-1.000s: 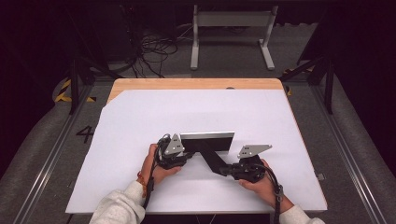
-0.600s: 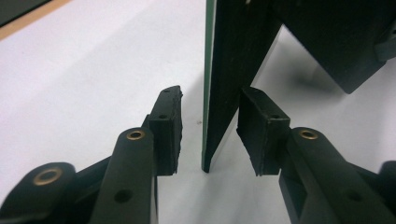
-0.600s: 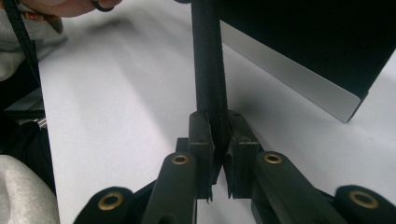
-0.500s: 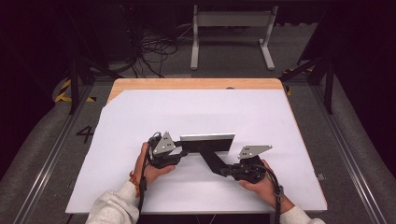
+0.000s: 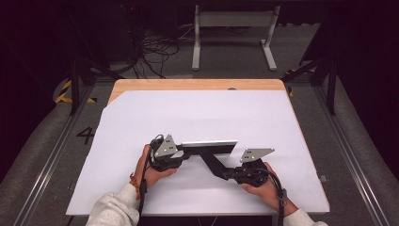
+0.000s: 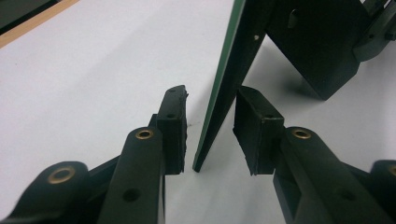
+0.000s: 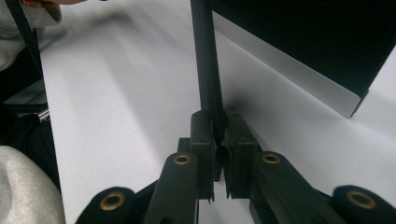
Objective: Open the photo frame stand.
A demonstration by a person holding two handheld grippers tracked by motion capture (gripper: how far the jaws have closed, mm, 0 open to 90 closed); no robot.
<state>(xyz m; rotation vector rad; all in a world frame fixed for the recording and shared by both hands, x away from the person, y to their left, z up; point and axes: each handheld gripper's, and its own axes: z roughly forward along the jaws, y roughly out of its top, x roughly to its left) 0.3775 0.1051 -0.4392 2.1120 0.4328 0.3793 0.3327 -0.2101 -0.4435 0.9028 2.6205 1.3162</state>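
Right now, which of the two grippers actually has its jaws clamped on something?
The right gripper: its jaws pinch the black flat panel. The left gripper straddles the green-edged board with gaps either side.

Both tools are black, with brass-coloured rivets at the joints. The left tool (image 5: 184, 153) carries a grey three-cornered plate on top, and so does the right tool (image 5: 225, 172). The thin board (image 6: 223, 88) standing between the left tool's pads shows a green edge and a black face; from above its top edge (image 5: 209, 143) looks pale silver-grey. The flat strut (image 7: 205, 60) clamped in the right tool is black. A plain white sheet (image 5: 202, 117) lies under both tools, with a light wooden tabletop (image 5: 197, 84) strip beyond it. The sleeves (image 5: 110, 212) behind the tools are light grey.
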